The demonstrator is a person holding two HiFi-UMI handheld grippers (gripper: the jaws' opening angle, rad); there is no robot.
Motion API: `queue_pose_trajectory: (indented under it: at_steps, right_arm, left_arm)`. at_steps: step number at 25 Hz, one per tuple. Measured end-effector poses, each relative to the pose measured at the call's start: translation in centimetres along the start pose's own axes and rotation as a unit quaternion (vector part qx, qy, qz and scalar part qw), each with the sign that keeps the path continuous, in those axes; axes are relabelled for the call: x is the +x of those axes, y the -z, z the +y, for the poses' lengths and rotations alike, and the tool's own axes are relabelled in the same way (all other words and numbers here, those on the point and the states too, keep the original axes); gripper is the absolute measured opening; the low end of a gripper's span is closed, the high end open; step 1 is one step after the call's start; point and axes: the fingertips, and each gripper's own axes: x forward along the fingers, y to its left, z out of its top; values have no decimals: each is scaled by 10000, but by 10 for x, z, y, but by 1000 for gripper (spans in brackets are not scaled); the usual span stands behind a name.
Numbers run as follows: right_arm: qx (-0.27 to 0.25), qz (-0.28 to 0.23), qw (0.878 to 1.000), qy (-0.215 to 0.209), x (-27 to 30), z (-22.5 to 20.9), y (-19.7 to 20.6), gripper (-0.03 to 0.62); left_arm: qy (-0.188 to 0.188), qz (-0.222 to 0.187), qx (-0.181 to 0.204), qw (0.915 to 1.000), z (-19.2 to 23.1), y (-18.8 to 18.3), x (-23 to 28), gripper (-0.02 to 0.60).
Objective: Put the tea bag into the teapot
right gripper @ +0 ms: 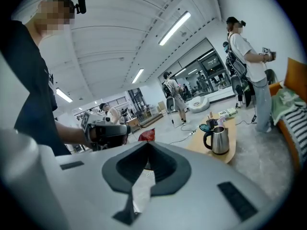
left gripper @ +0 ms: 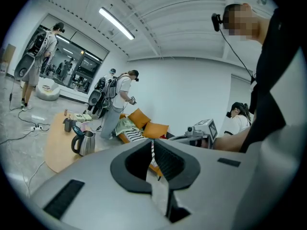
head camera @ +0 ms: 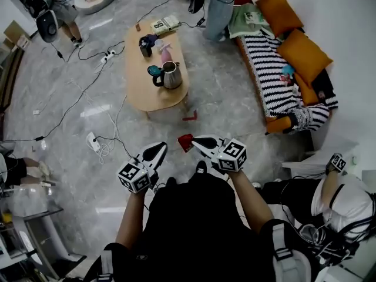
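The teapot [head camera: 171, 75] is a steel kettle with a black handle and a raised teal lid. It stands on the near end of an oval wooden table [head camera: 141, 93], far ahead of both grippers. It also shows in the left gripper view as the teapot [left gripper: 85, 143] and in the right gripper view as the teapot [right gripper: 218, 139]. My right gripper [head camera: 195, 140] is held close to my body, shut on a red tea bag [head camera: 185, 141]; the bag's top edge [right gripper: 147, 135] pokes above the jaws. My left gripper [head camera: 157, 151] hovers beside it, shut with nothing held.
A black mug [head camera: 145, 46], a pink bottle [head camera: 165, 54] and a book [head camera: 165, 24] share the table. A striped sofa [head camera: 276, 78] with orange cushions stands right. Cables and a power strip [head camera: 93, 141] lie on the floor. A person [head camera: 220, 4] stands beyond the table; another sits at right.
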Motion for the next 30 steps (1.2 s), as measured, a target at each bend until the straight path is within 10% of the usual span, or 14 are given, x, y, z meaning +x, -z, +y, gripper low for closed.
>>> queue_pose_trajectory:
  at_steps: [15, 30]
  right_arm:
    - [99, 46, 9997, -224, -46, -57, 0, 15]
    - [361, 119, 9988, 299, -37, -91, 0, 15]
  left_arm:
    - [-330, 152, -57, 9993, -23, 5, 59, 25]
    - [298, 288, -196, 9990, 23, -3, 112, 25]
